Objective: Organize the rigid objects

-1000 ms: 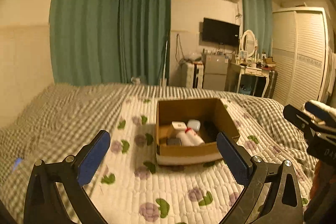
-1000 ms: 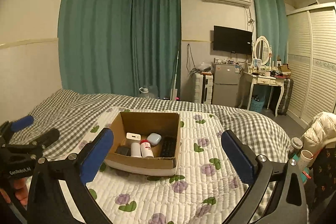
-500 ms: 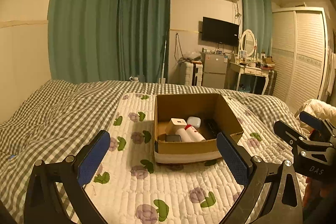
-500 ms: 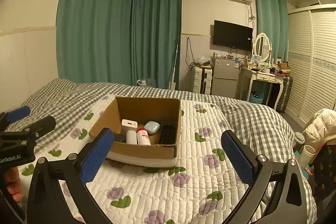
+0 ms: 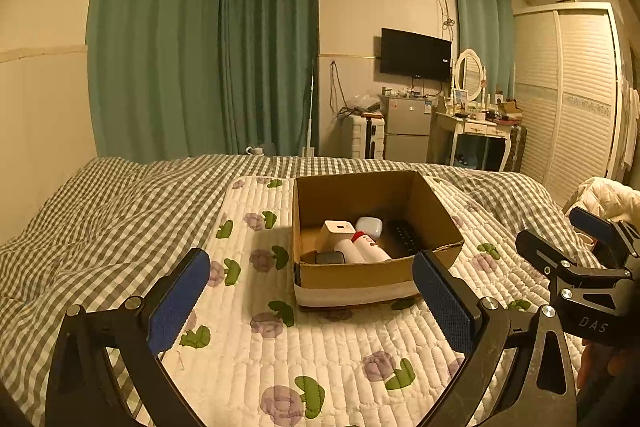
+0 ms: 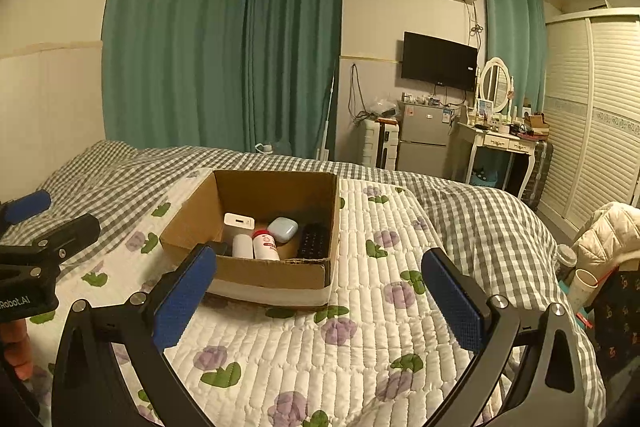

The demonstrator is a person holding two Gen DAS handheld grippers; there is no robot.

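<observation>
Both the left gripper point(image 5: 310, 301) and right gripper point(image 6: 318, 301) hang wide open, holding nothing. The cardboard box point(image 5: 372, 277) of items sits on the bed's quilt point(image 5: 280, 359) at 12 o'clock. A clumsy reach could shove the box across the soft quilt.

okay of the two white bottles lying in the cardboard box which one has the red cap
The bottle with the red cap lies nearer the black remote, beside the pale blue case. The plain white bottle next to it shows no red and lies under the white charger block.
</observation>
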